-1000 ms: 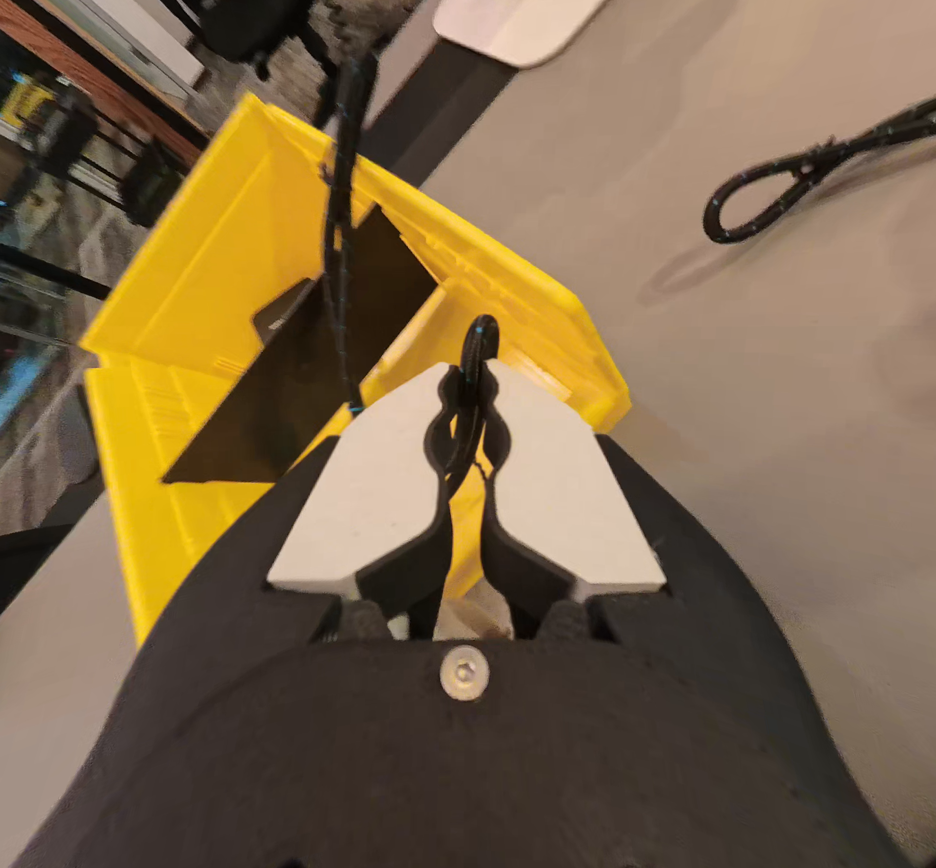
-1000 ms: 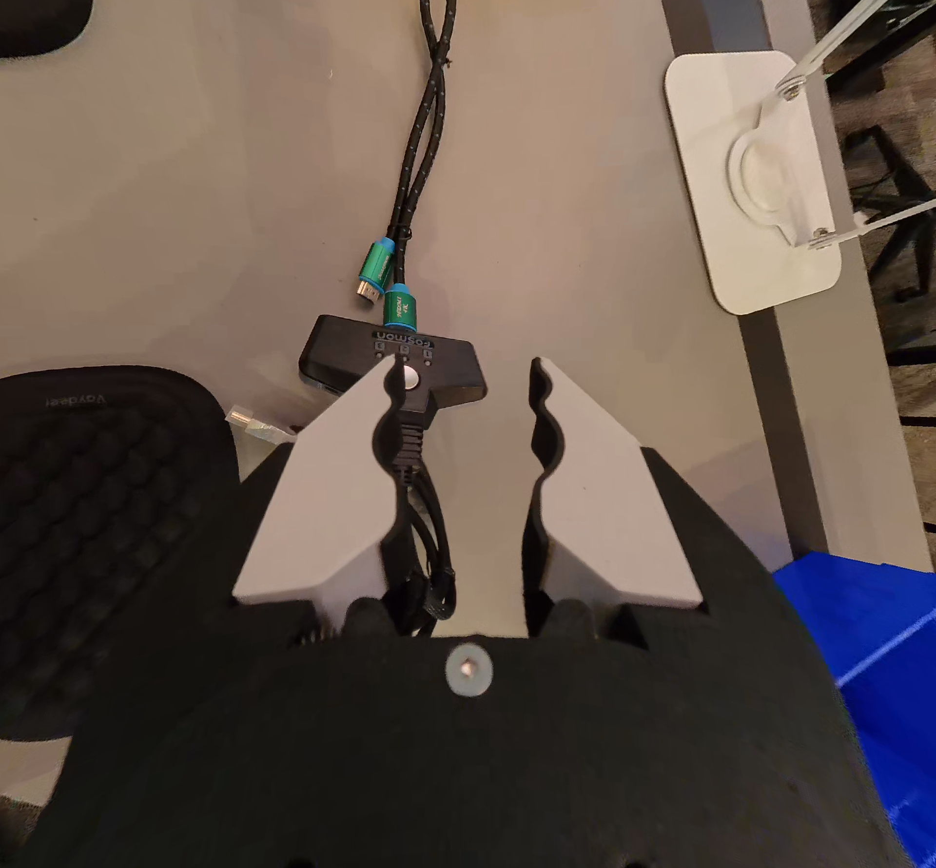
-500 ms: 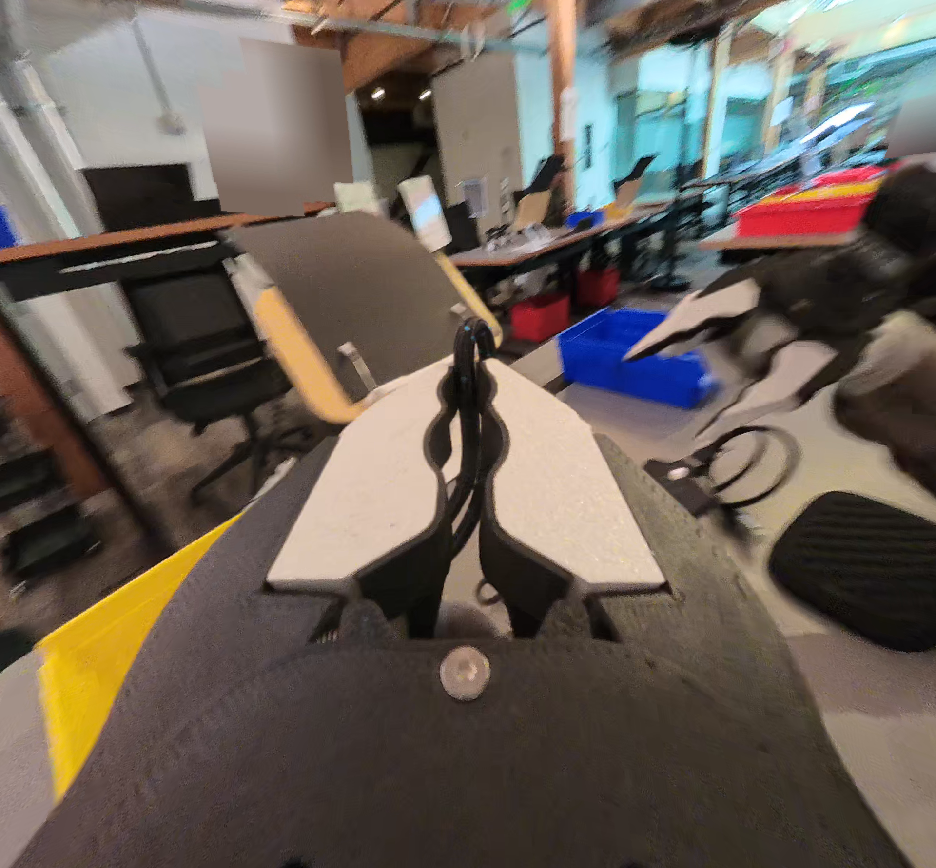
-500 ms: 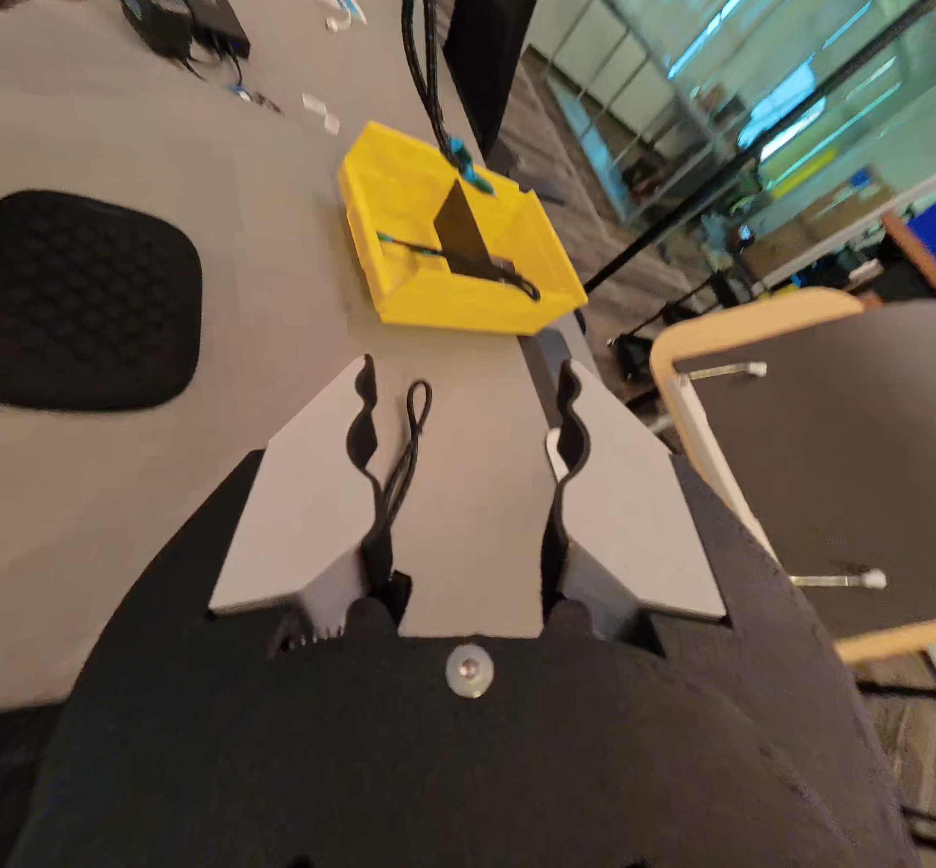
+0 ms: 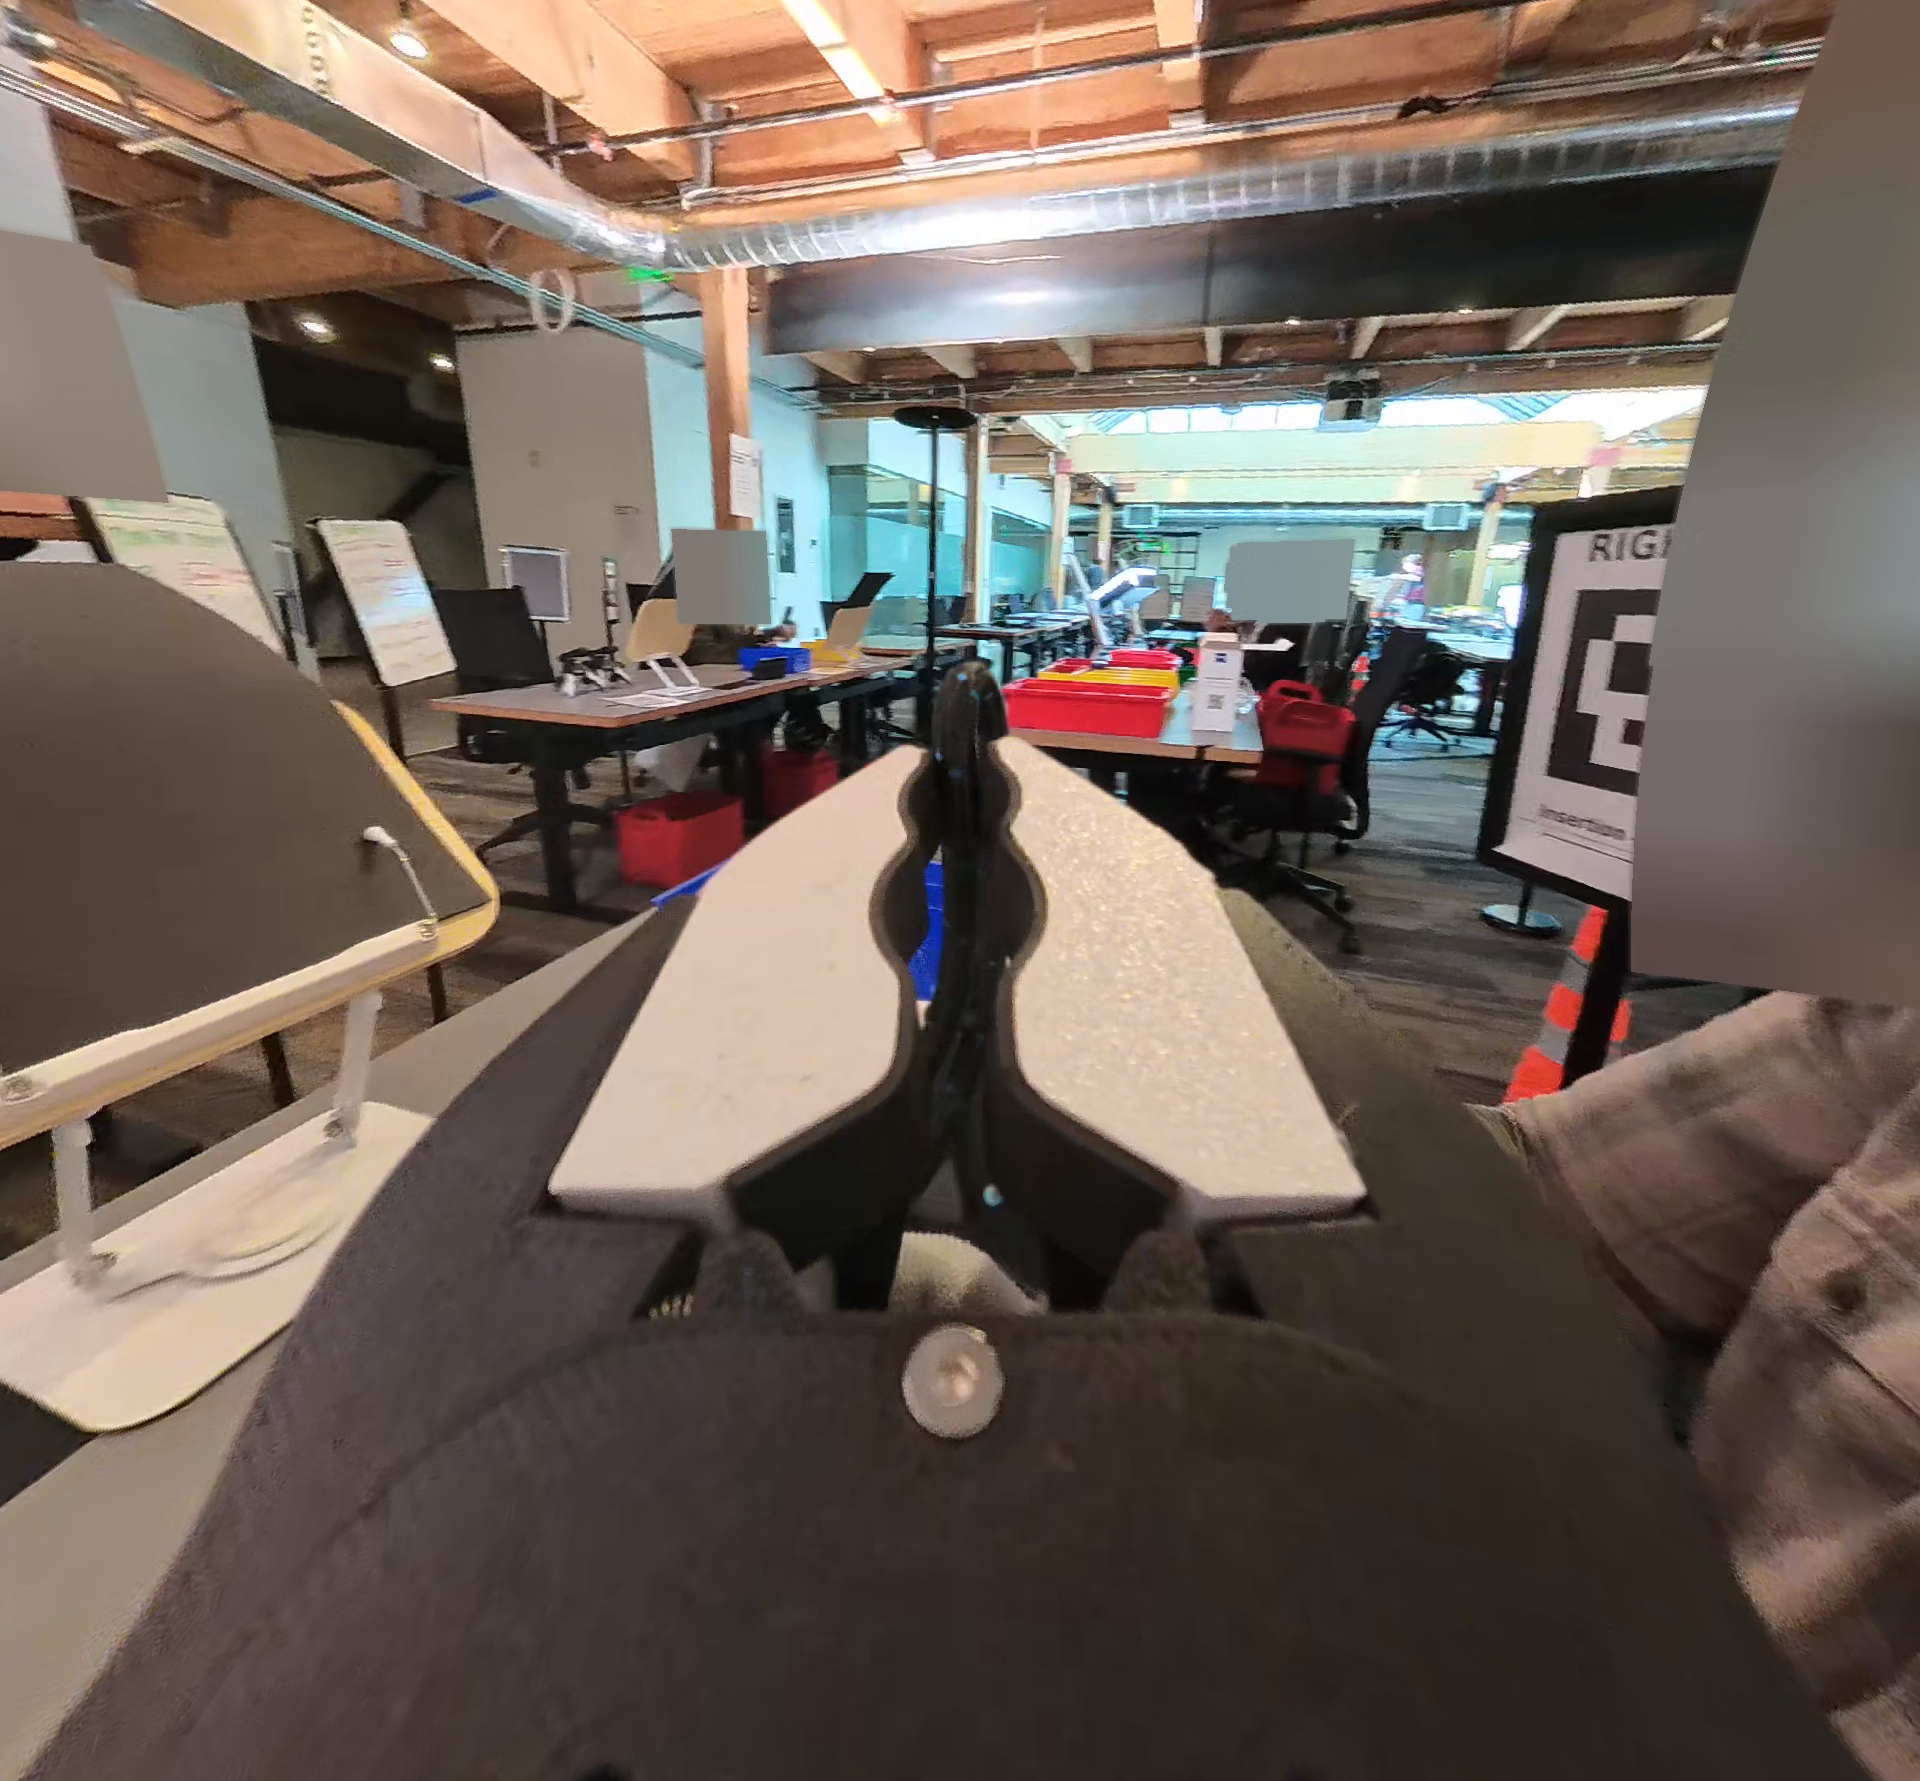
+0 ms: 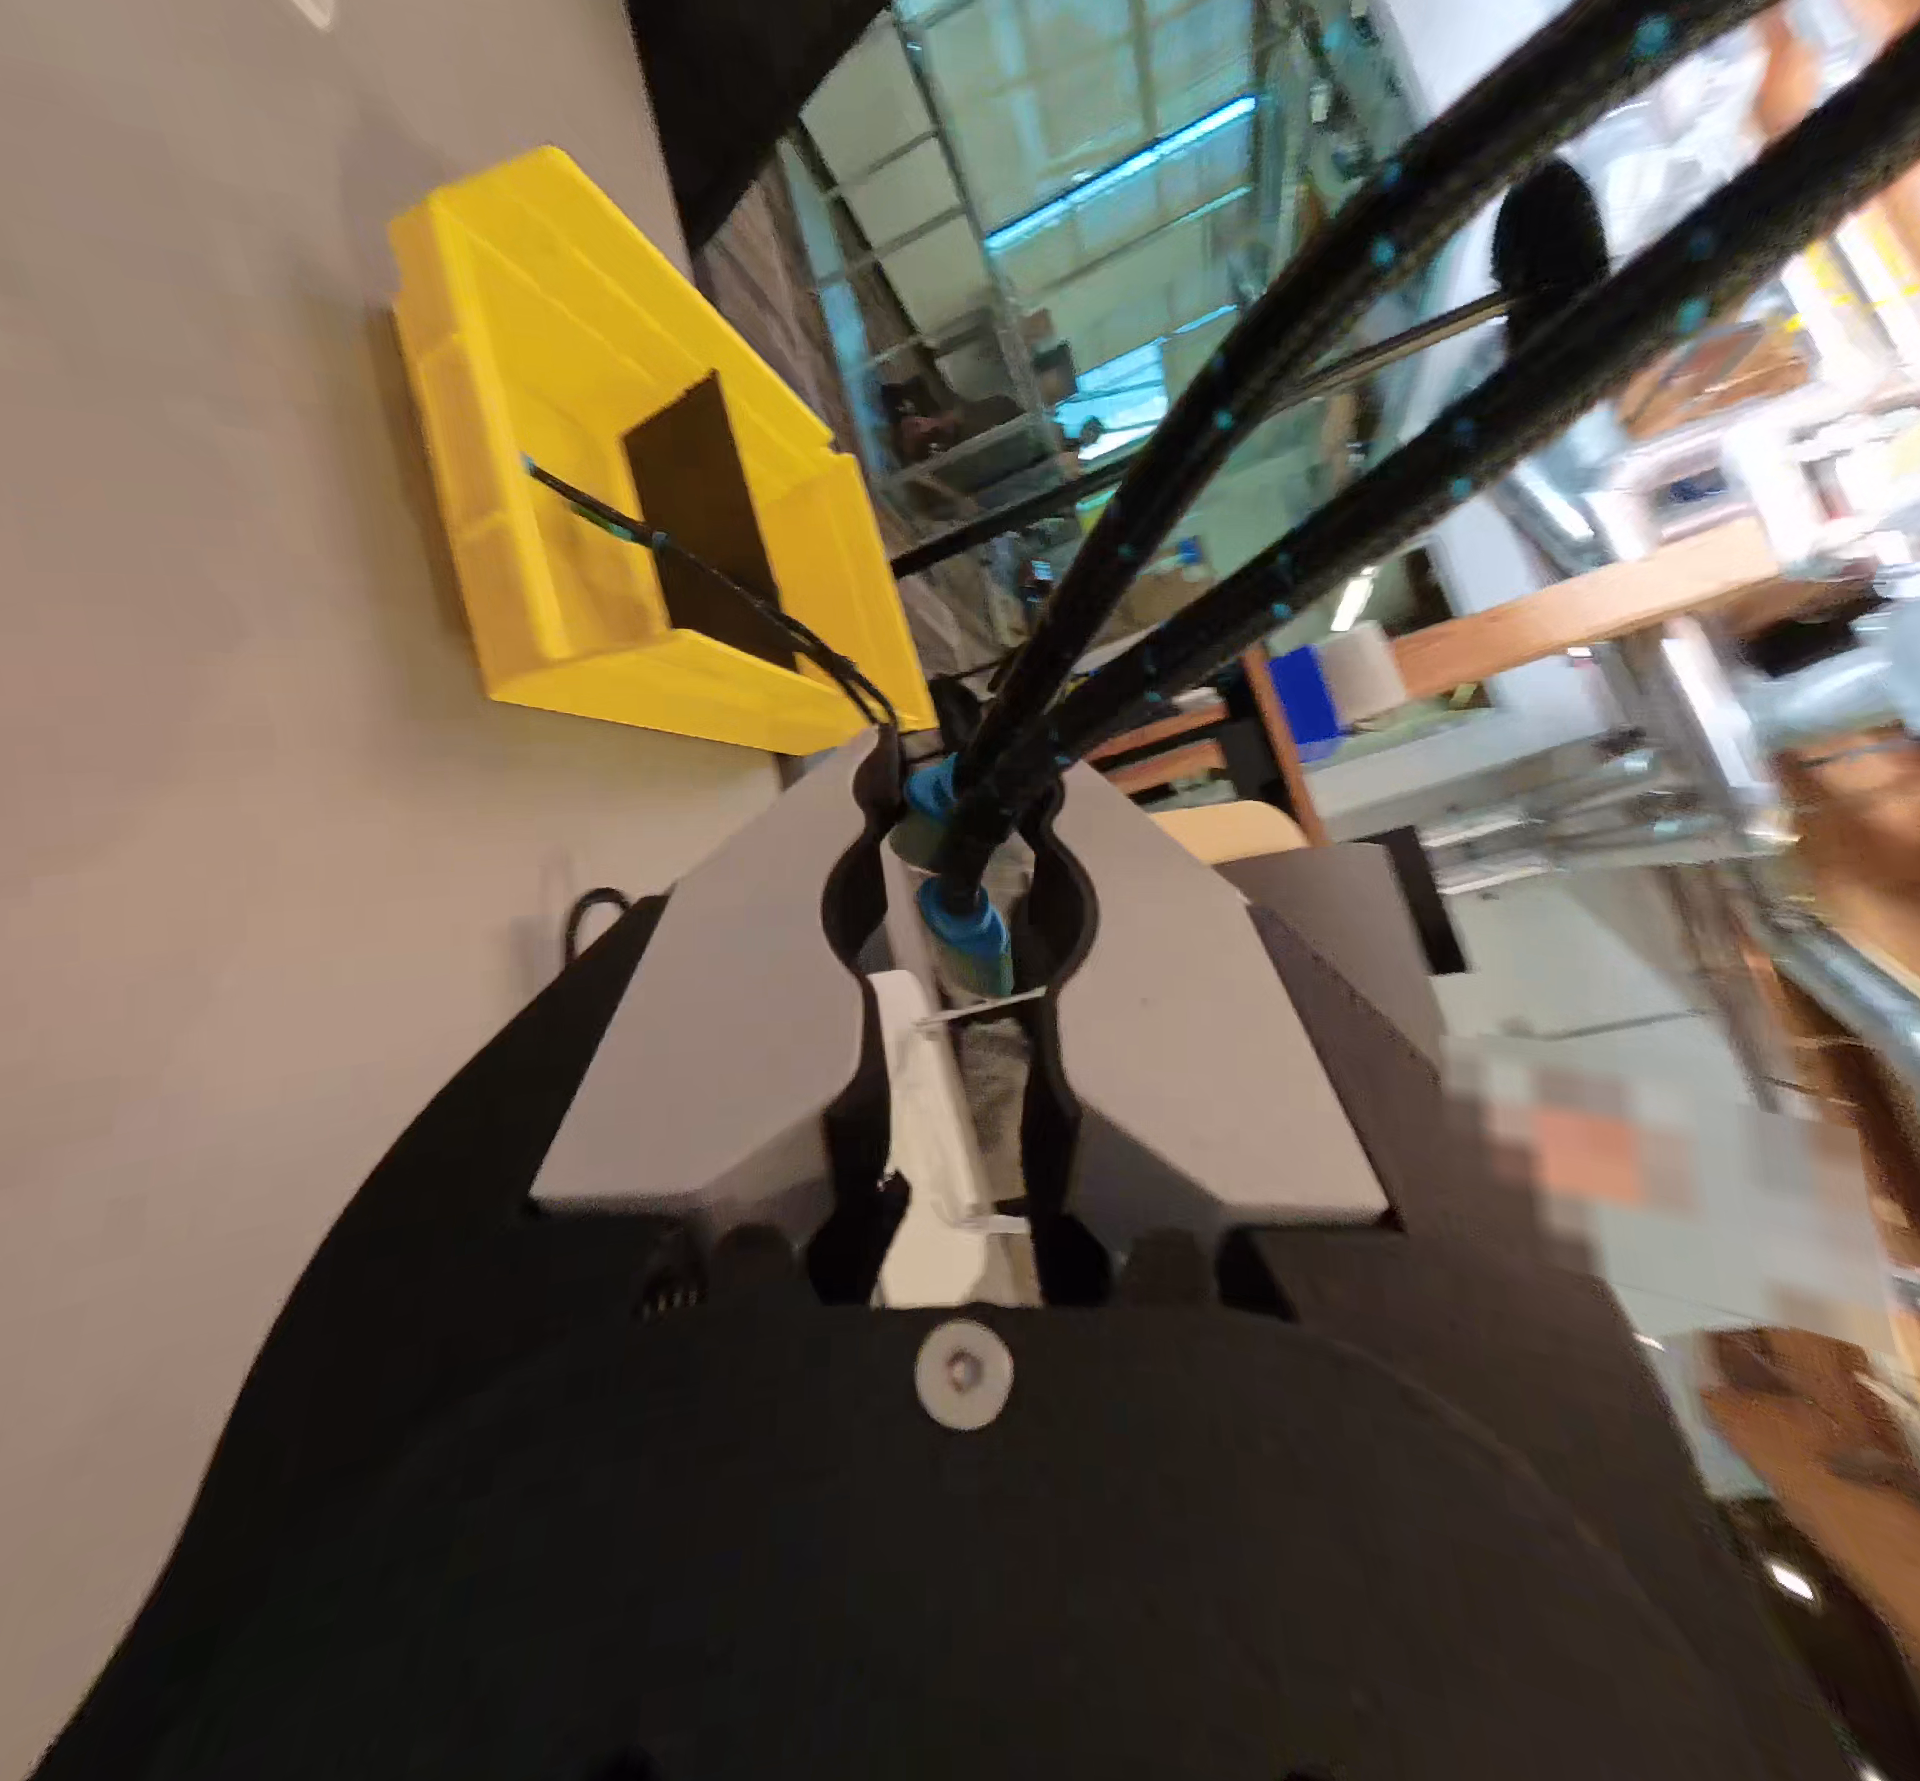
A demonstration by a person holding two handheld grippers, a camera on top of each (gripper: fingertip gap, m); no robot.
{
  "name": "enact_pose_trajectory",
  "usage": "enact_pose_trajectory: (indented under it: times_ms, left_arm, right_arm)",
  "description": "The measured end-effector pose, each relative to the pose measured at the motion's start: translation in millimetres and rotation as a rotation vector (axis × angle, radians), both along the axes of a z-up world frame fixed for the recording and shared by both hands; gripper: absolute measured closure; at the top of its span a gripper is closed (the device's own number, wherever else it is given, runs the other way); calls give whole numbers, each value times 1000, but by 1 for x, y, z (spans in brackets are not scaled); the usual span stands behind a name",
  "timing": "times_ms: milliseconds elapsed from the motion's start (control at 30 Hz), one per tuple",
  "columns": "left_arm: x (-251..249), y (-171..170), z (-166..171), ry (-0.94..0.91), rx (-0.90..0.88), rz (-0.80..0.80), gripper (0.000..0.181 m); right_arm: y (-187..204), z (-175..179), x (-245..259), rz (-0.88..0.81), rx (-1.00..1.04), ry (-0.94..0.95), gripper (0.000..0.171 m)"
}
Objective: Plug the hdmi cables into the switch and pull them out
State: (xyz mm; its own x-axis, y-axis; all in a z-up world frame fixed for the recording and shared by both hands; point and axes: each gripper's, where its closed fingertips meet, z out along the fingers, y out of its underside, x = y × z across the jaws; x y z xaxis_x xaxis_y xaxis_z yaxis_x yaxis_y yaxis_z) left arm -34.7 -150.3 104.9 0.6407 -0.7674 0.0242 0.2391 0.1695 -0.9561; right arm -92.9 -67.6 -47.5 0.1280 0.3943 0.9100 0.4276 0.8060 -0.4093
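Note:
My left gripper (image 5: pixel 961 744) is shut on the folded loop of a black braided HDMI cable (image 5: pixel 961 708) and is held up, facing out into the room. In the right wrist view two strands of that black braided cable (image 6: pixel 1299 474) run from the upper right down between my right gripper's (image 6: pixel 966 775) fingertips. Its blue-green plugs (image 6: pixel 961 931) hang between the fingers, which are closed in on the strands. A second cable (image 6: pixel 717 578) lies in the yellow bin (image 6: pixel 540 443). The switch is not in view.
The grey table (image 6: pixel 208 588) carries the yellow bin with a black divider near its far edge. A white lamp base (image 5: pixel 156 1284) stands at the table edge. A person's plaid sleeve (image 5: pixel 1787 1316) is at the right. A thin black loop (image 6: pixel 592 905) lies on the table. About 20 centimeters separates my left fingertips from my right.
Both grippers have swung up from the table. The left raised the cable from above the yellow bin. The right, open a second ago over the switch, has closed around the hanging cable ends.

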Motion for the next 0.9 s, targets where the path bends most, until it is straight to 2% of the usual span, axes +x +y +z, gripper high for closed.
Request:
enact_pose_trajectory:
  times_ms: [133, 167, 233, 367, 433, 567, 667, 767, 900]
  left_arm:
    - [-25, 14, -1, -26, -9, 84, 170]
    - [-30, 17, -5, -4, -24, 87, 163]
    - [-38, 24, -18, 35, -58, 71, 148]
    - [-42, 37, -56, 108, -161, -23, 138]
    - [-31, 43, -81, 181, -219, -56, 127]
    - [7, 45, -107, 300, -216, -97, 125]
    - [28, 48, -119, 366, -199, -79, 130]
    - [36, 52, -123, 356, -179, -55, 163]
    - [26, 59, -111, 289, -160, 18, 176]
  right_arm:
    - [-16, -15, 3, 160, -285, -102, 152]
    - [-24, -18, 5, 225, -382, -126, 152]
    - [-37, -16, 11, 349, -577, -127, 152]
    - [-54, -1, 27, 548, -862, -117, 151]
    - [-58, -8, 34, 584, -914, -182, 151]
    - [-60, -34, 44, 542, -911, -346, 152]
    - [-63, -48, 45, 505, -892, -425, 152]
    - [-70, -52, 42, 506, -882, -446, 152]
    - [-46, -44, 31, 393, -816, -321, 149]
